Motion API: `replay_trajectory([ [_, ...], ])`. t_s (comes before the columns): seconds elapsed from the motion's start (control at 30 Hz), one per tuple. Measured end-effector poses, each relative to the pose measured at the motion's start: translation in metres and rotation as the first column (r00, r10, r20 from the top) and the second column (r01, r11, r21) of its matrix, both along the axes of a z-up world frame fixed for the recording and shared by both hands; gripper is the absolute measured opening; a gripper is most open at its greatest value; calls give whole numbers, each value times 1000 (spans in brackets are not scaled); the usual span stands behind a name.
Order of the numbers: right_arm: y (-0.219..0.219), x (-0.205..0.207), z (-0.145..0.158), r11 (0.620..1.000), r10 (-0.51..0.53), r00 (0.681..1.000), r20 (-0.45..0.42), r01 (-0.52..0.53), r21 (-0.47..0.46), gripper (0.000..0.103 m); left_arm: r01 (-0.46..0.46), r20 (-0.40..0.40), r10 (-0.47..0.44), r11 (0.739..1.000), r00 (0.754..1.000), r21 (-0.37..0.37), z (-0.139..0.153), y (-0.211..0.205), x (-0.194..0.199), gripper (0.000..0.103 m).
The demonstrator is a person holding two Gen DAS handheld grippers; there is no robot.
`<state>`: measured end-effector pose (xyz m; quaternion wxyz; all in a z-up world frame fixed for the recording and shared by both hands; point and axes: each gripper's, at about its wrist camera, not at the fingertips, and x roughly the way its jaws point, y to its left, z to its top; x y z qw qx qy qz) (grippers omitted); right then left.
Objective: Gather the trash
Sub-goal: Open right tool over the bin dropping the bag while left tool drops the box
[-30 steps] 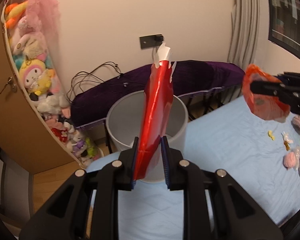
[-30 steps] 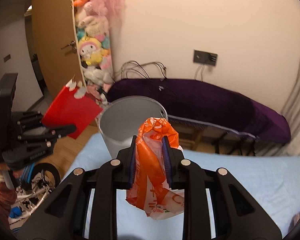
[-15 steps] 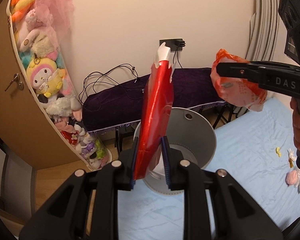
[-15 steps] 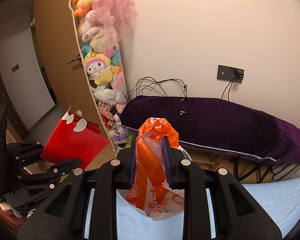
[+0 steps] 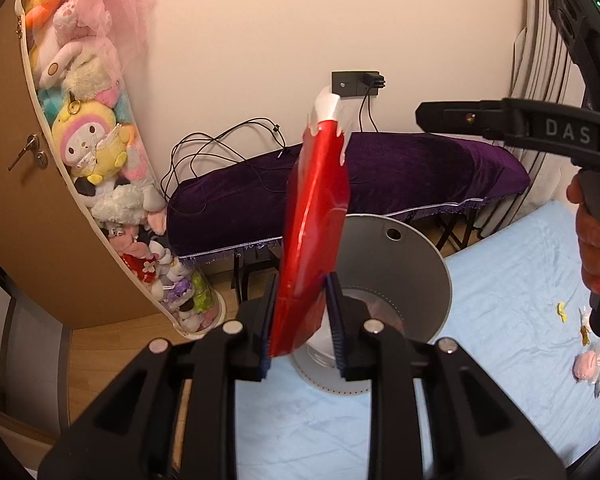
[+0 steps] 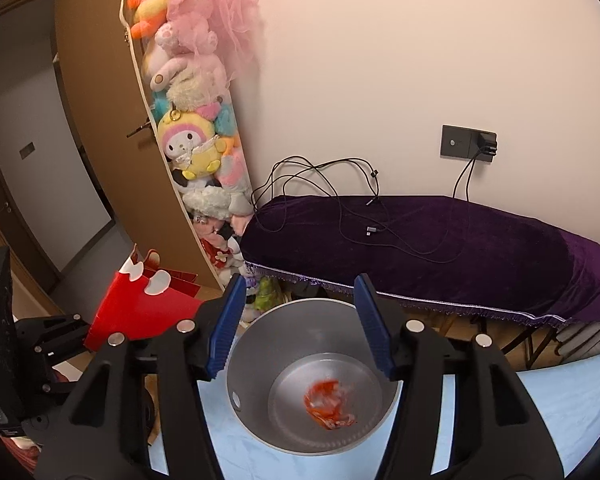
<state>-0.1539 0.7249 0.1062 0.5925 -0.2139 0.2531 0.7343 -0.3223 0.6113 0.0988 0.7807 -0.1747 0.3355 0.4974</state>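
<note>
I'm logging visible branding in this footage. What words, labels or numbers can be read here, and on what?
"DAS": raised letters on the side of the right gripper, seen from the left wrist camera.
Red packet: no legible print.
Orange bag in the bin: blurred, unreadable.

Right gripper, jaws just opened and empty, above grey bin holding blurred orange bag; red packet left

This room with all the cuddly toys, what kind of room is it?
Most likely a child's bedroom. A tall clear hanging organiser stuffed with plush toys hangs beside the brown wooden door, a light blue bedsheet lies spread below, and a round grey plastic trash bin stands on it.
</note>
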Motion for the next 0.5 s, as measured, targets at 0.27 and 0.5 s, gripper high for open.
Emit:
replay_trajectory([
  [0.27,-18,6,4,1000,-15,999,41,15,2,54,26,8,-27,999,1000,22,2,-2,14,48],
  [0.5,-36,25,0,999,-47,997,63,48,-14,54,42,-3,-42,998,999,43,-1,-2,37,73],
])
